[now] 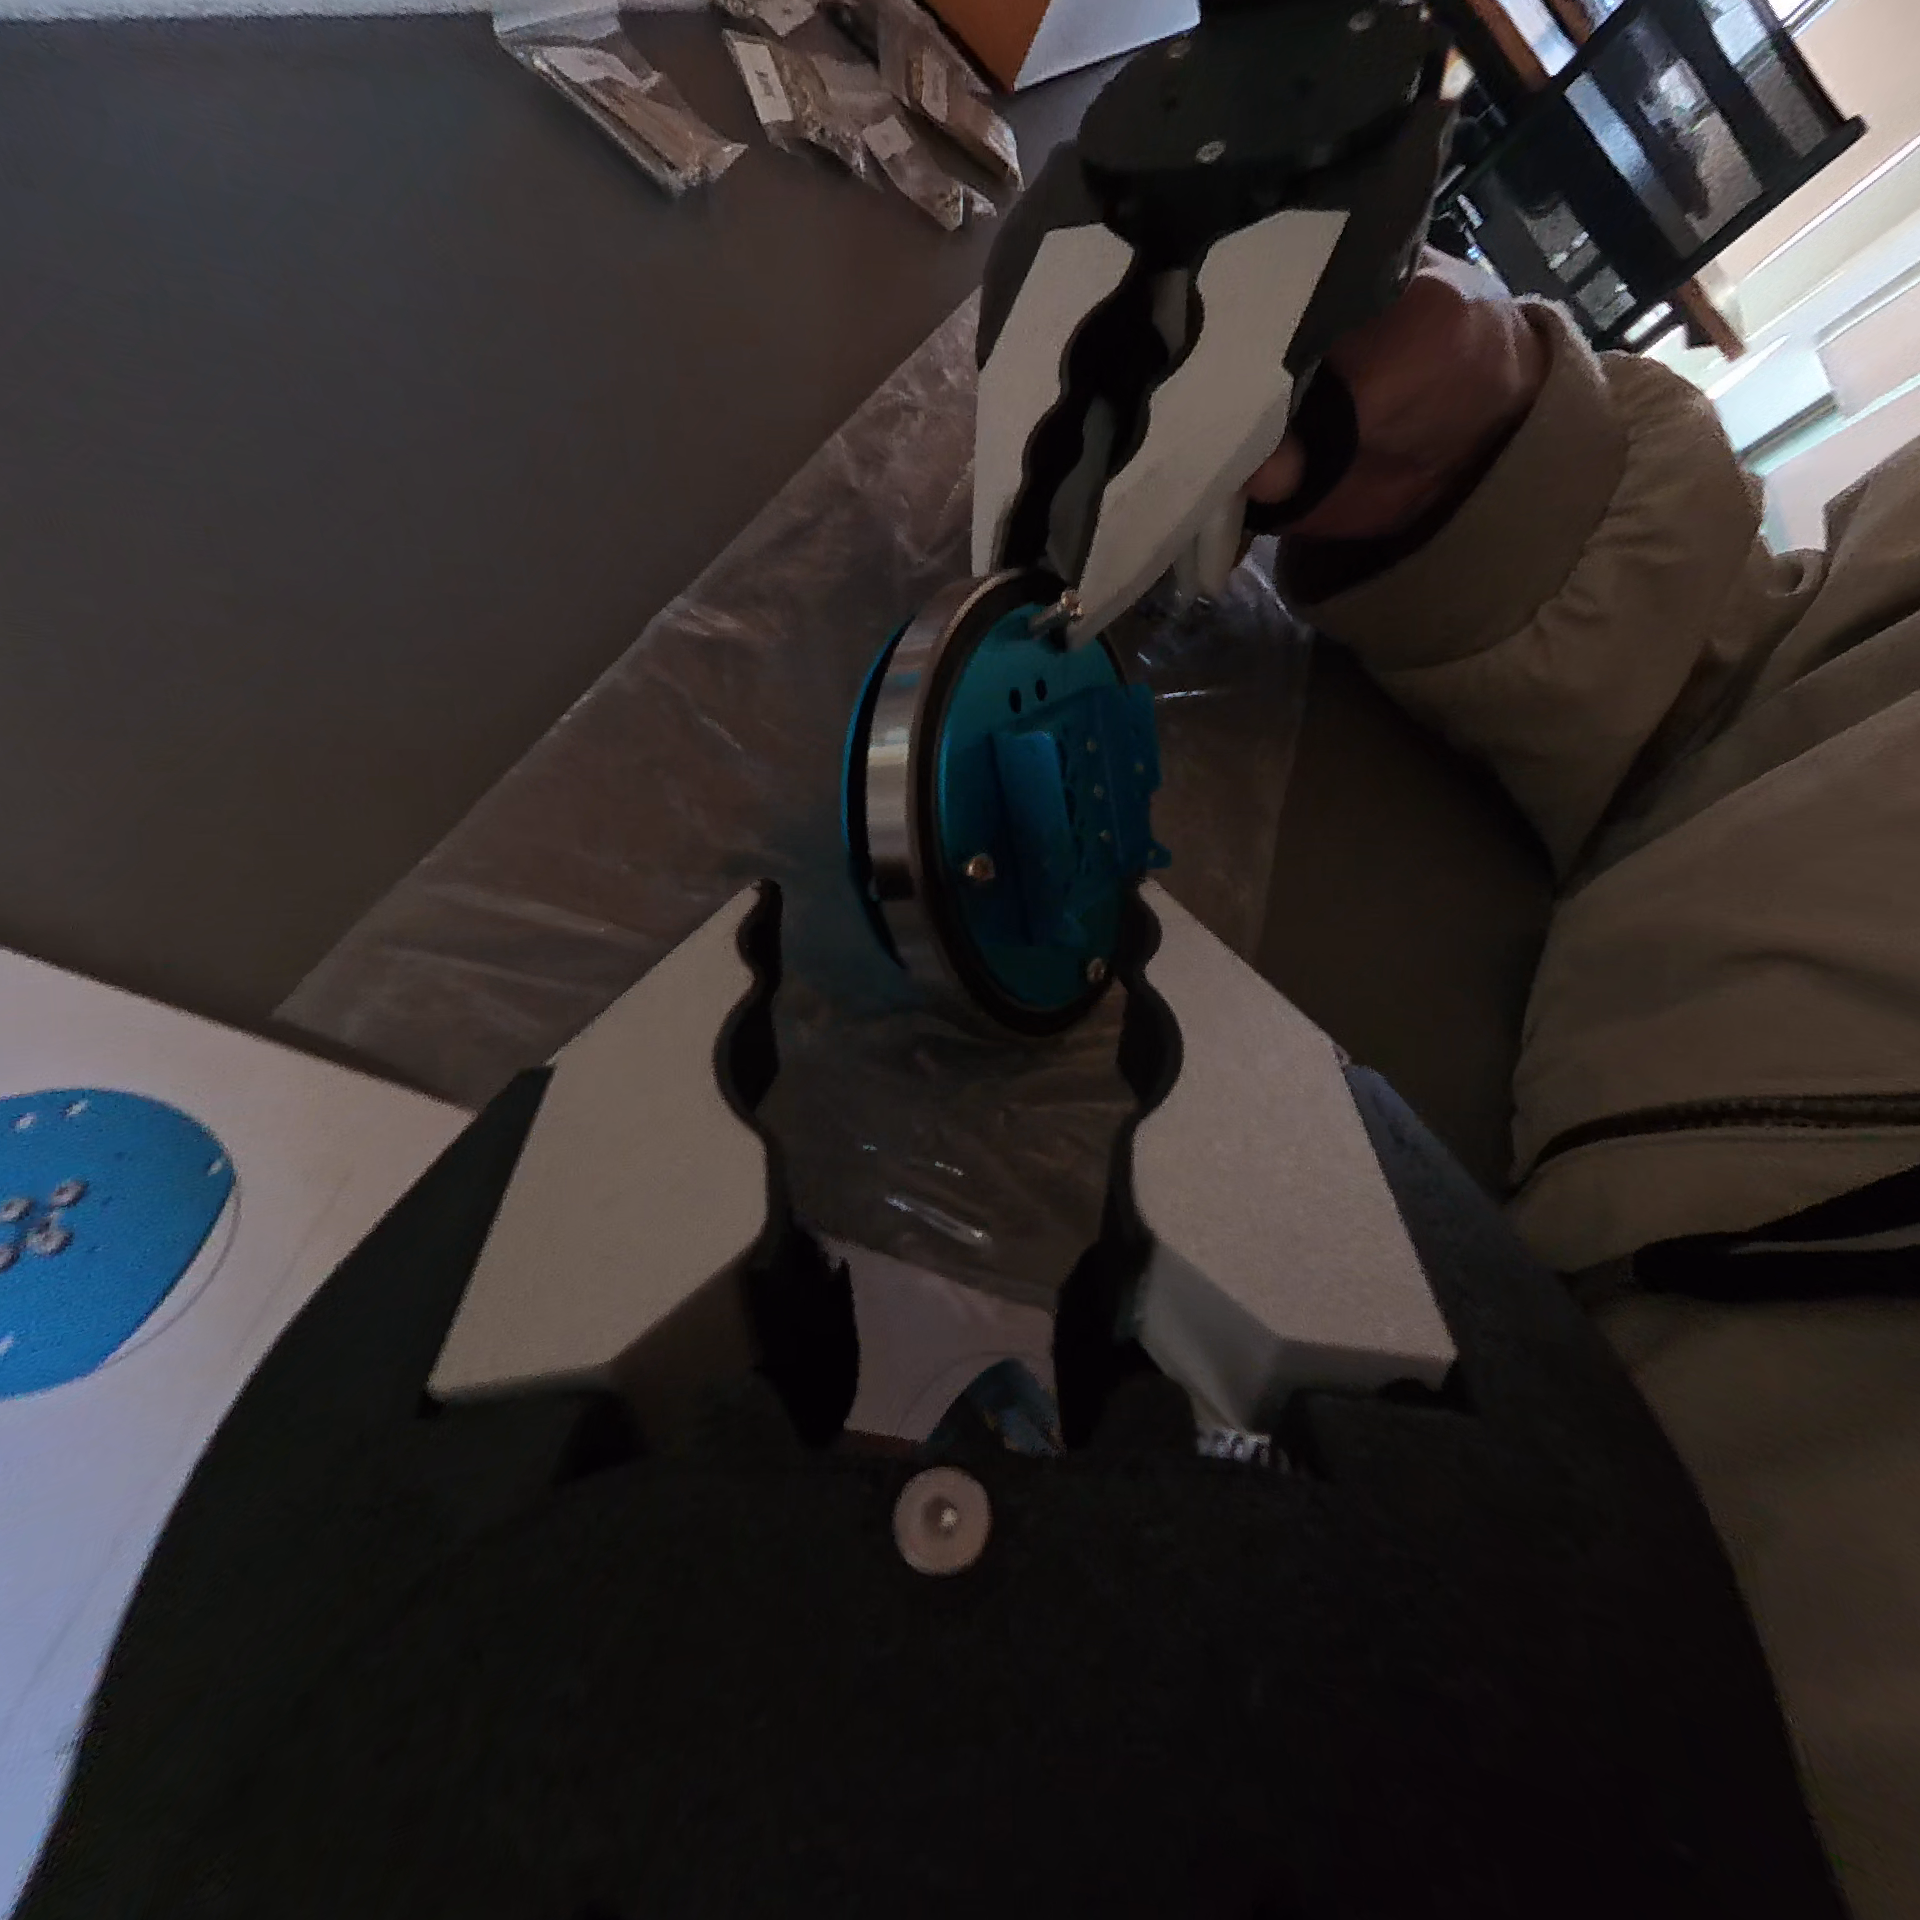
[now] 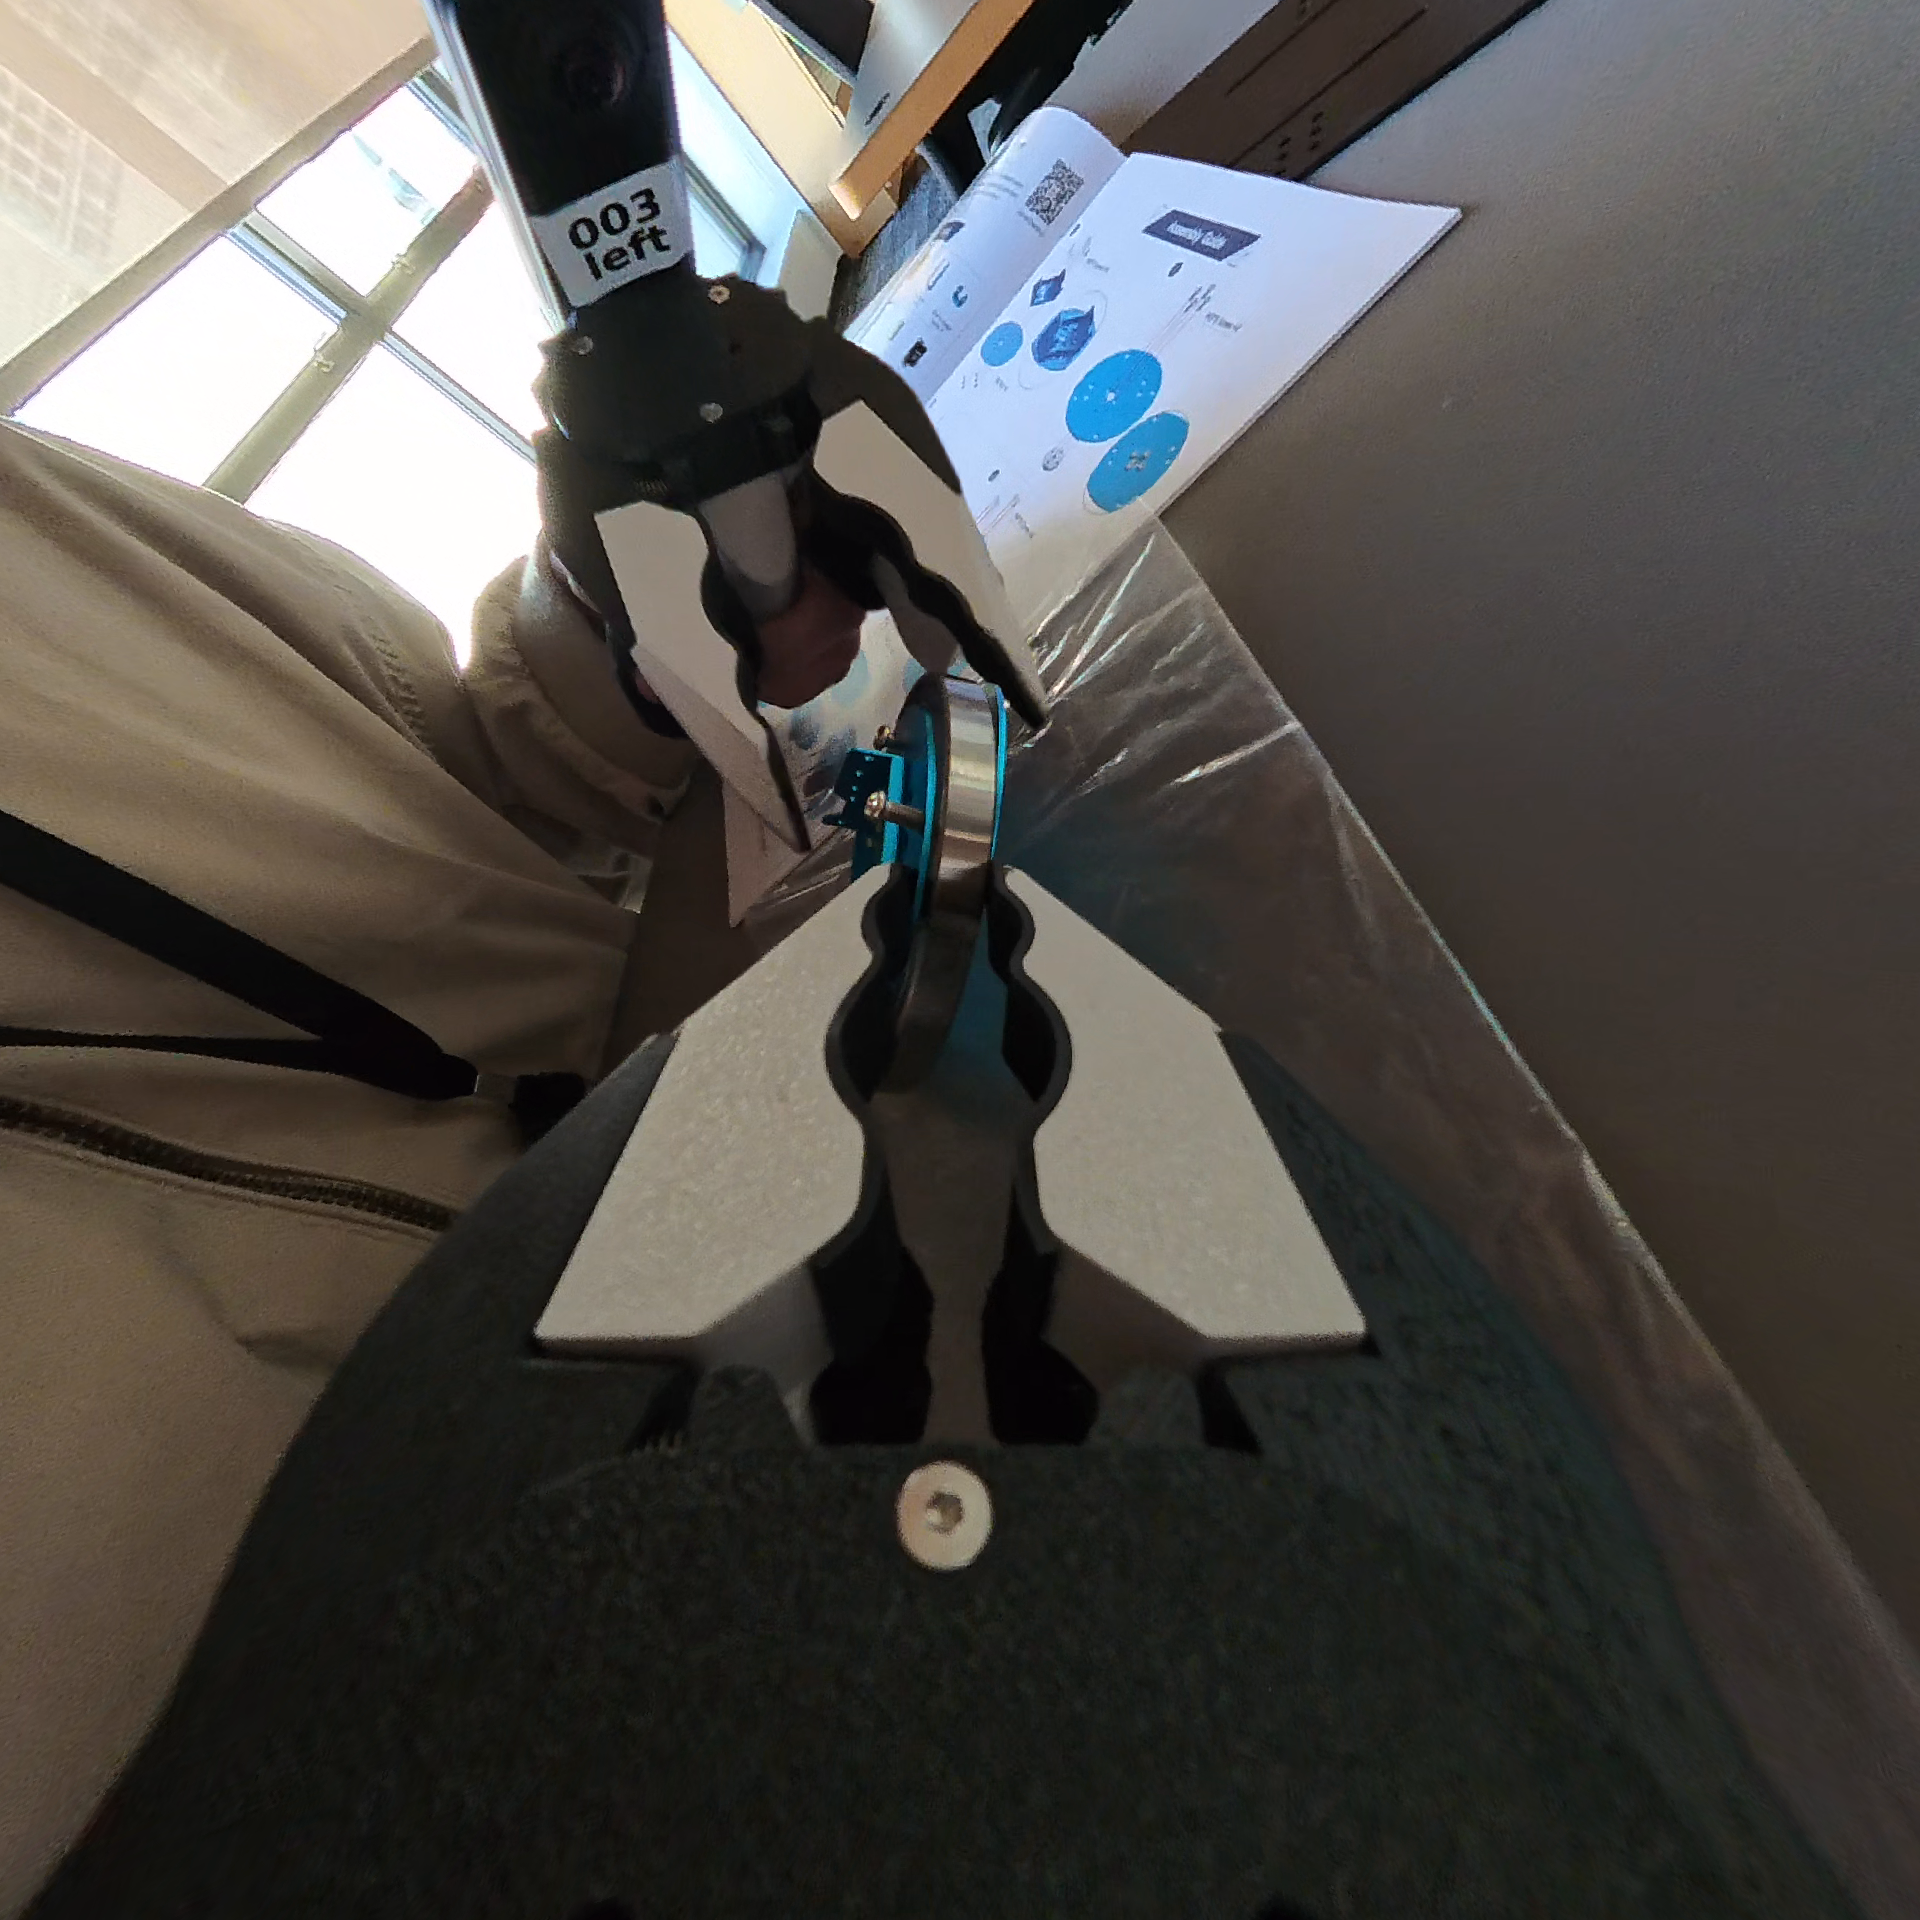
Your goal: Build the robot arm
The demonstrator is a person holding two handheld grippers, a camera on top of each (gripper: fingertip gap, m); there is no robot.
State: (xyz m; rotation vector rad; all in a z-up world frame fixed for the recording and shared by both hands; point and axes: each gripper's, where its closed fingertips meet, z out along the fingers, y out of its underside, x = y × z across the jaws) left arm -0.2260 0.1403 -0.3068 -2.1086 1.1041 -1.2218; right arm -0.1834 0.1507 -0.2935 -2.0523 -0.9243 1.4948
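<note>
Blue disc assembly [image 2: 951, 821] clamped edgewise in right gripper [image 2: 940, 883]; left gripper [image 1: 951, 914] spread wide, empty, just beside.

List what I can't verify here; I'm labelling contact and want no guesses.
- Left wrist view: whether the left tool touches the blue disc; dim, it straddles the rim.
- Right wrist view: the disc's faces; seen edge-on, right tool covers the rim.
- Left wrist view: what the small bags hold; blurred.

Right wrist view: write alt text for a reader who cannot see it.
The right gripper clamps the rim of a blue and silver disc assembly held edge-on, while the left gripper straddles it from above, open. Behind lie an illustrated sheet and clear plastic wrap.
</note>
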